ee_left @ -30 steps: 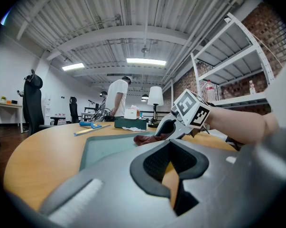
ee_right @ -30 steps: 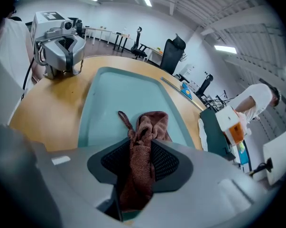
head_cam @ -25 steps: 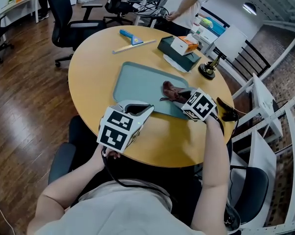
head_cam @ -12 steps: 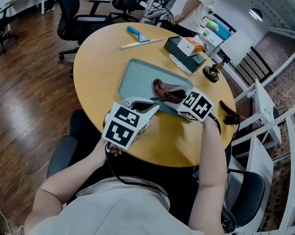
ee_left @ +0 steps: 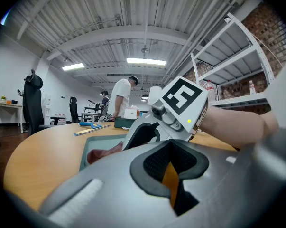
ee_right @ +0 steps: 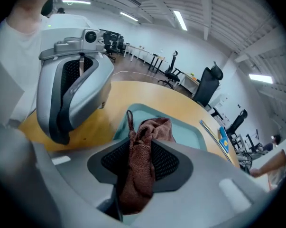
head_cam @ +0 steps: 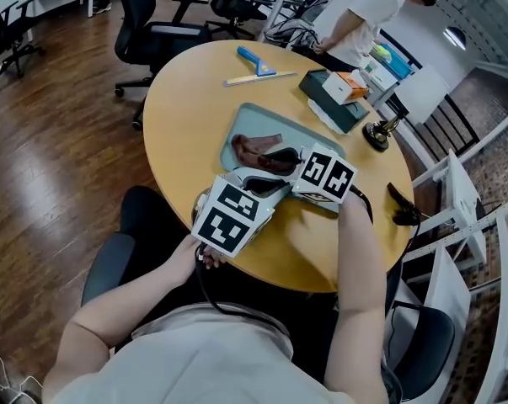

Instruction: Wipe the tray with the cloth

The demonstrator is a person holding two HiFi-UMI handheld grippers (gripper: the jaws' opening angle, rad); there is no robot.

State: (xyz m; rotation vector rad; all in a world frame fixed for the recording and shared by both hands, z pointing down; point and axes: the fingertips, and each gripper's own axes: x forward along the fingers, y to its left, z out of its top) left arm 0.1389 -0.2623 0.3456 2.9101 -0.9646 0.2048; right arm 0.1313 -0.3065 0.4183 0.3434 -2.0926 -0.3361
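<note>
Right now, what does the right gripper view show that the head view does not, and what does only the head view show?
Only the right gripper view: the right claw seen from behind, with its jaws closed on the brown cloth pinched between the pads. Only the head view: the marker cube on that gripper, the person's right forearm, and the green box at the far side of the table. Both: the teal tray, the cloth lying on it, the left claw near the tray's edge, and the table.
</note>
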